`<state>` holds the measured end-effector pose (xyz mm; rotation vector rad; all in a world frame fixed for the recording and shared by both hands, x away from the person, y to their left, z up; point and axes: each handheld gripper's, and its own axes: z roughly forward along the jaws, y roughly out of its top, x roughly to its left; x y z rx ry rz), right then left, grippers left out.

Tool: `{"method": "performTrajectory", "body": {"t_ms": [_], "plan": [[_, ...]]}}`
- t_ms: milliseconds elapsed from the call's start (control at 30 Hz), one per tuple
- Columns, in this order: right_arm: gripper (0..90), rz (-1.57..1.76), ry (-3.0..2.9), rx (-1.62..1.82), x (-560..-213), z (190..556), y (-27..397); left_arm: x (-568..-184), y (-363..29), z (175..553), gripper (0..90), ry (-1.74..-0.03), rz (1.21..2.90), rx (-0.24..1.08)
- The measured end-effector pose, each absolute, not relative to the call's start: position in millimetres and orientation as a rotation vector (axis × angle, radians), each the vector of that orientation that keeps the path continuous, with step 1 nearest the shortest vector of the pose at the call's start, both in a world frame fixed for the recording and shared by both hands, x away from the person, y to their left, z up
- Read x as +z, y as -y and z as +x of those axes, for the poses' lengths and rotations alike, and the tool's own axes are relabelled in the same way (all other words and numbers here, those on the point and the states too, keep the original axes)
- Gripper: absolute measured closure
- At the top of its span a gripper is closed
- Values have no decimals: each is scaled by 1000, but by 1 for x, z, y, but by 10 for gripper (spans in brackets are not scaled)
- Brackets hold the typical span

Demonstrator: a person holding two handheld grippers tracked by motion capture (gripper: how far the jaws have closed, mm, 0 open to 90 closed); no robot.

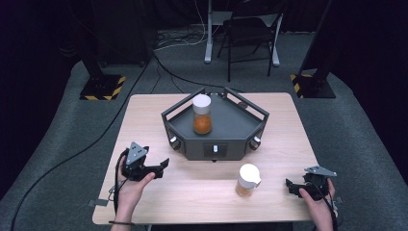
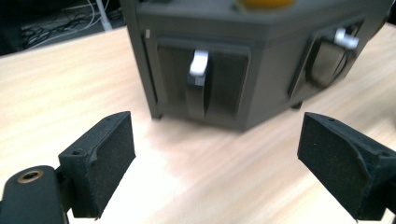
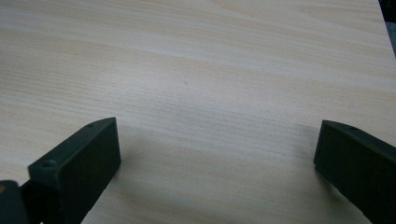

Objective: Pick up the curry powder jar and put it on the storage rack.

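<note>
A dark grey six-sided stand [image 1: 226, 126] with a railed top sits mid-table. On it stands a clear jar [image 1: 202, 114] of orange stuff with a white lid. A second such jar [image 1: 248, 180] stands on the wood near the front, right of centre. My left gripper [image 1: 162, 166] rests low at the front left, open and empty, aimed toward the stand. In the left gripper view its jaws are wide apart, and the stand's side panel with a white-tipped latch [image 2: 199, 65] lies ahead. My right gripper [image 1: 290, 185] rests at the front right, open, over bare wood [image 3: 196, 93].
The wooden table [image 1: 144, 115] ends just in front of both hands. The stand has white-tipped knobs [image 1: 216, 148] on its lower faces. Beyond the table are grey carpet, cables, a folding chair [image 1: 250, 29] and post bases with yellow-black tape [image 1: 101, 89].
</note>
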<state>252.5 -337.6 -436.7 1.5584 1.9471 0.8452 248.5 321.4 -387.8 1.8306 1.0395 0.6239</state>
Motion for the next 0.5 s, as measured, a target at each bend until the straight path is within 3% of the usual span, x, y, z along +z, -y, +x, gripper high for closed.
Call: {"method": "performTrajectory", "body": {"t_ms": [500], "plan": [[0, 1558, -1947, 845, -437, 253, 338, -434, -341, 260, 106, -1219, 1883, 566]]}}
